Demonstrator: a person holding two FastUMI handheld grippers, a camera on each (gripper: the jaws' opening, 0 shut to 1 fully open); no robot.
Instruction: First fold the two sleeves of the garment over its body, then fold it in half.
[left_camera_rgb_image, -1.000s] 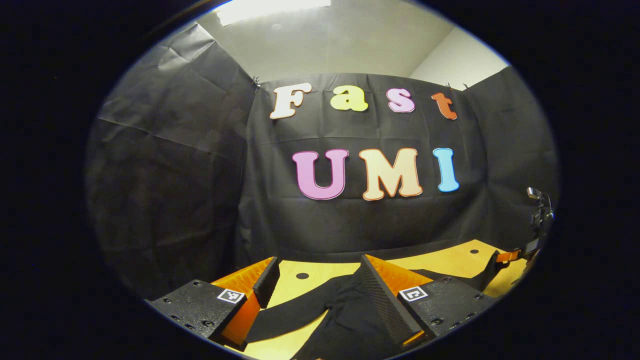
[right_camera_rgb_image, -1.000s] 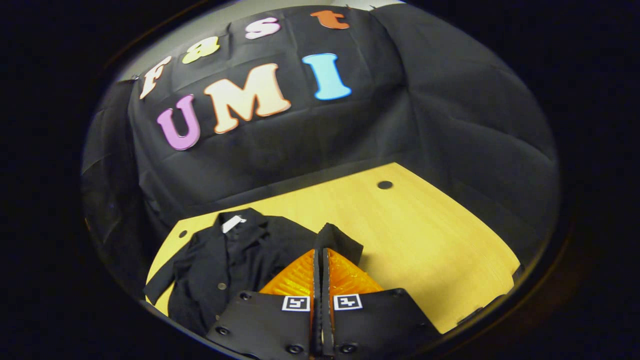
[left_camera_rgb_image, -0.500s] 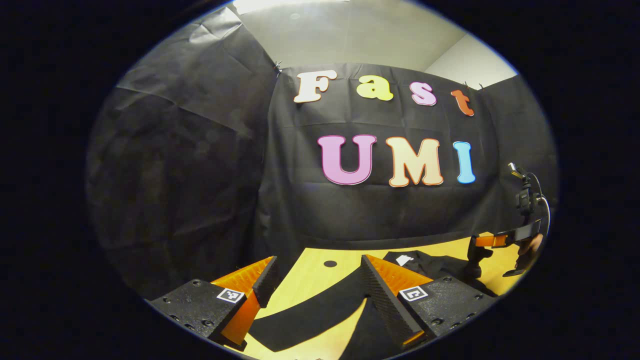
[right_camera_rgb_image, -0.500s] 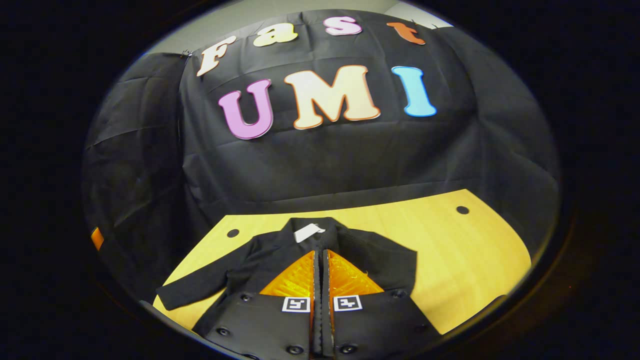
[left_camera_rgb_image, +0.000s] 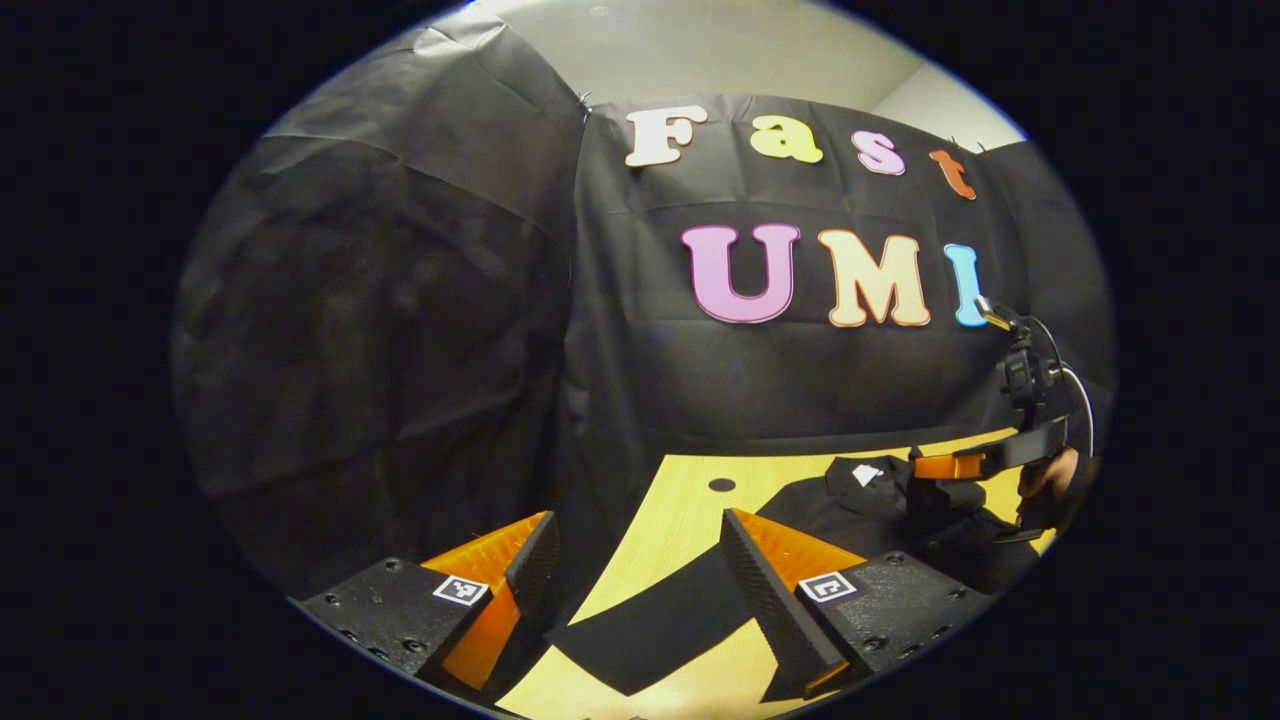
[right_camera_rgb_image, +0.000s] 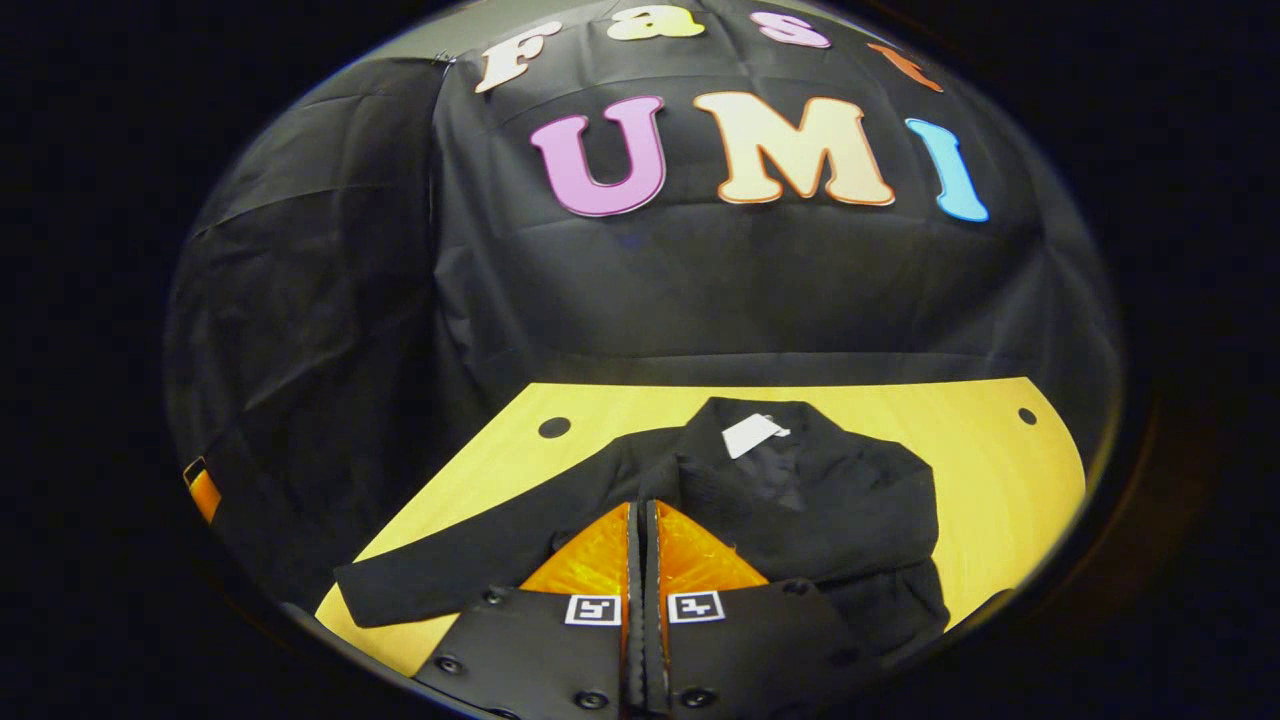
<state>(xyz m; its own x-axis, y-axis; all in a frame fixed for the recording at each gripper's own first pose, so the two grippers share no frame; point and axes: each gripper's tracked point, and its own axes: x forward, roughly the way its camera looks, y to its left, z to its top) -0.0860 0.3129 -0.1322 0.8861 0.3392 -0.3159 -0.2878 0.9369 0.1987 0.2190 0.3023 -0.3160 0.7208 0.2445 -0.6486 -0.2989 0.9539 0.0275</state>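
Note:
A black garment (right_camera_rgb_image: 830, 500) with a white collar label (right_camera_rgb_image: 755, 435) lies flat on the yellow table (right_camera_rgb_image: 1010, 480). Its left sleeve (right_camera_rgb_image: 470, 570) stretches out sideways toward the table's edge. My right gripper (right_camera_rgb_image: 642, 508) hovers over the garment's body, shut on the end of the other sleeve, which is drawn in over the chest. In the left gripper view that gripper (left_camera_rgb_image: 950, 466) hangs above the collar with dark cloth under it. My left gripper (left_camera_rgb_image: 638, 520) is open, and the outstretched sleeve (left_camera_rgb_image: 660, 615) lies low between its fingers, untouched.
Black cloth walls close the booth behind and to the left of the table. The tabletop has round holes near its far corners (right_camera_rgb_image: 553, 427) (right_camera_rgb_image: 1027, 415). A hand (left_camera_rgb_image: 1050, 478) holds the right gripper at the far right.
The right gripper has carried its sleeve from the table's right side in over the garment's body. The left gripper has shifted left, so the outstretched sleeve's end now lies between its open fingers.

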